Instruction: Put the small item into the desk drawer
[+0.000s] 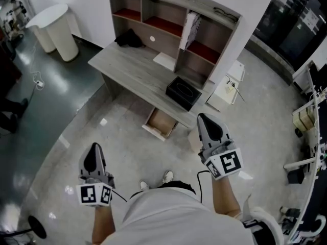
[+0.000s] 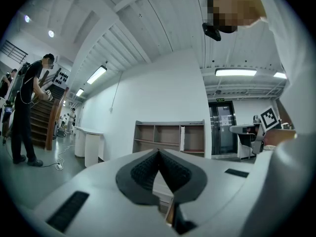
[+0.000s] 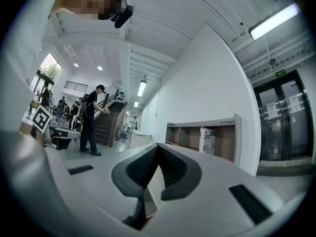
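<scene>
Grey polished floor (image 1: 127,152) fills the head view, with a wooden table (image 1: 127,68) carrying a shelf unit (image 1: 168,14) ahead of both claws. Only this view shows the drawer (image 1: 161,122): it stands pulled open under the table's front edge, ahead and to the left of the right claw (image 1: 203,117), ahead and to the right of the left claw (image 1: 94,147). A black box (image 1: 183,92) sits on the table beyond the drawer, just left of the right claw's line. White bins (image 1: 56,29) stand far ahead-left of the left claw.

Which thing is the small item cannot be told from any view.

Seen from its own camera, the left claw (image 2: 158,152) has its jaws pressed together at the tips, with nothing pinched; beyond it are the shelf unit (image 2: 170,138), a person (image 2: 27,112) by stairs to the left, and glass doors (image 2: 220,127) to the right. The right claw (image 3: 157,145) is likewise pressed together and empty; its camera alone shows a printed carton (image 3: 208,140) in the shelf unit ahead-right.
</scene>
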Tool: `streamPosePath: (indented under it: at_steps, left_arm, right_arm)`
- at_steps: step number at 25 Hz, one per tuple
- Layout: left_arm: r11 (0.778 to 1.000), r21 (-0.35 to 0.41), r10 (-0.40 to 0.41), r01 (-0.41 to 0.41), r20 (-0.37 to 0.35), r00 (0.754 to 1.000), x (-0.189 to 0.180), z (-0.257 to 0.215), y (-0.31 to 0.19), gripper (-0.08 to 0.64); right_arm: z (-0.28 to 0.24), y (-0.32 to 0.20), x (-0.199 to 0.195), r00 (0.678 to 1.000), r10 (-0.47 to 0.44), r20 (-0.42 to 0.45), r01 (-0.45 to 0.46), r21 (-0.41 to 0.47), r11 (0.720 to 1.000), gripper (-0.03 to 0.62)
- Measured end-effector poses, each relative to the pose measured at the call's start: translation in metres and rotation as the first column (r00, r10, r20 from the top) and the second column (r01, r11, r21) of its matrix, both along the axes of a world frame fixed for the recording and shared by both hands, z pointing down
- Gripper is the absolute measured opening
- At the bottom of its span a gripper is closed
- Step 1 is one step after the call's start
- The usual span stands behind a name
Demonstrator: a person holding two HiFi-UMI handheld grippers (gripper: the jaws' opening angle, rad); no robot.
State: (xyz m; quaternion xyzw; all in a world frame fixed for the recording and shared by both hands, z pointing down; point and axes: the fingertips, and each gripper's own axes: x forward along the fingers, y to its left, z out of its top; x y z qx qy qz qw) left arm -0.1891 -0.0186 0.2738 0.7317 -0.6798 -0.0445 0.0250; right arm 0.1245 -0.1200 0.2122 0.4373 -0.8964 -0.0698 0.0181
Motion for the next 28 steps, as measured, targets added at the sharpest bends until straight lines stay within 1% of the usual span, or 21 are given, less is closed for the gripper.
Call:
streamPosePath:
  at_steps: [6,16,23,28]
  left_arm:
    - [1.0,-0.006,0.006,-0.006,-0.004,1.0,-0.015,0.004,0.017,0.018]
    - [1.0,-0.005,0.02,-0.02,-0.011,1.0,-0.037,0.009,0.039,0.018]
    - [0.999,-0.004,0.032,-0.032,-0.022,0.999,-0.041,0.014,0.047,0.018]
    - [0.999,-0.013,0.033,-0.033,-0.026,0.999,-0.038,0.02,0.041,0.018]
  right_arm:
    - [0.004,0.018,-0.019,1.0,-0.002,-0.025,0.002,0.005,1.0,0.022]
    - [0.011,0.045,-0.042,1.0,0.016,-0.026,-0.016,-0.006,1.0,0.023]
    - [0.013,0.057,-0.044,0.999,0.031,-0.039,-0.031,-0.007,0.999,0.022]
    - [0.016,0.052,-0.041,0.999,0.036,-0.039,-0.036,-0.011,0.999,0.022]
